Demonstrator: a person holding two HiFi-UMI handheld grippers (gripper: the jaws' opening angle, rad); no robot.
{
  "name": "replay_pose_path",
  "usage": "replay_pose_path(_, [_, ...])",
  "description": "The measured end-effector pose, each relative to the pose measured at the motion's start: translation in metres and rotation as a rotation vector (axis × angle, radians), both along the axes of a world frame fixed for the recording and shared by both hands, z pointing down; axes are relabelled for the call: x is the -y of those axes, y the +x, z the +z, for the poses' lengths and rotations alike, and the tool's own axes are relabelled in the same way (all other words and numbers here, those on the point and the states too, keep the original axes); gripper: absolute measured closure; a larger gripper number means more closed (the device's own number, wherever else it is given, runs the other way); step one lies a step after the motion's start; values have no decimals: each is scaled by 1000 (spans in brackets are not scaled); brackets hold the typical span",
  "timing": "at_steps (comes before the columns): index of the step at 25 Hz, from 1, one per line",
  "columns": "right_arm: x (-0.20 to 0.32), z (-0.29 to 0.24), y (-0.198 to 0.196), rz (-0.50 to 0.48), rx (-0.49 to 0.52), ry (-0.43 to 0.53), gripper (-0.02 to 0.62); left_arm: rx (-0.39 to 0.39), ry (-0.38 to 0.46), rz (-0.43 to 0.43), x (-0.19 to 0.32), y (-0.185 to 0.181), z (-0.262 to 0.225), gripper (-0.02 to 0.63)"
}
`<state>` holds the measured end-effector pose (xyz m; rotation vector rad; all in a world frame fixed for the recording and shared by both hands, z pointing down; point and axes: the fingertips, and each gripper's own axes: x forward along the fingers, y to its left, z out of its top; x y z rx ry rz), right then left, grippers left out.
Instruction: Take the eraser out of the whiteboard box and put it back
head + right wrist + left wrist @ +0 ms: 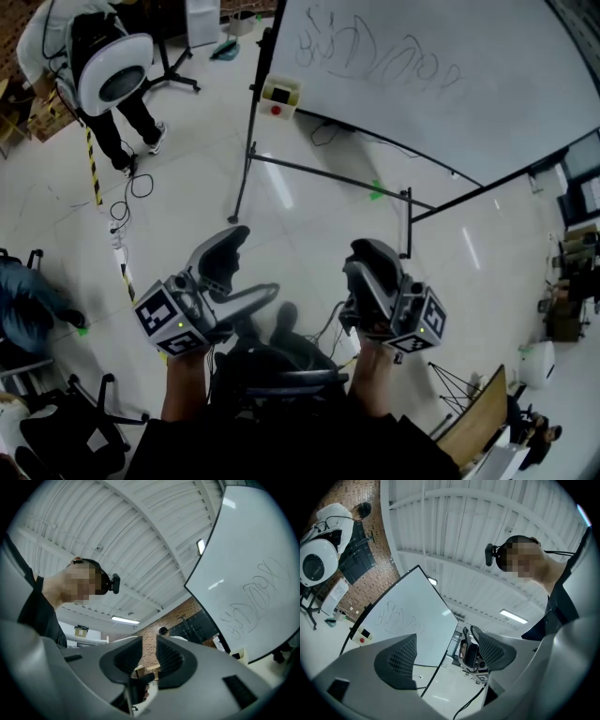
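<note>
The whiteboard (450,75) stands tilted at the top right, with faint scribbles on it. A small cream whiteboard box (280,94) with a black patch and a red dot hangs at its lower left corner; it also shows small as the box (362,635) in the left gripper view. I cannot make out the eraser itself. My left gripper (255,264) is low over the floor, well short of the board, open and empty (443,637). My right gripper (364,251) hangs beside it, shut on nothing (149,641). Both point up toward the board.
The board's black stand legs (328,173) cross the white floor ahead. A person in white with a round white device (112,75) stands at the top left, near striped tape and cables (94,178). A black frame (66,431) sits bottom left, a wooden panel (478,417) bottom right.
</note>
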<state>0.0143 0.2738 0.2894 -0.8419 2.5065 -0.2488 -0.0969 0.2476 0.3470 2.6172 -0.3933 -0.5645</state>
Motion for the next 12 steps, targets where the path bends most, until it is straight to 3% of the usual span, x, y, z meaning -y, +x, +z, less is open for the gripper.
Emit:
replay_pose_path(6, [-5, -19, -5, -37, -2, 72, 486, 7, 53, -40, -7, -5, -20, 192])
replay_pose_path(12, [-11, -31, 19, -41, 19, 92, 492, 15, 56, -67, -17, 10, -30, 192])
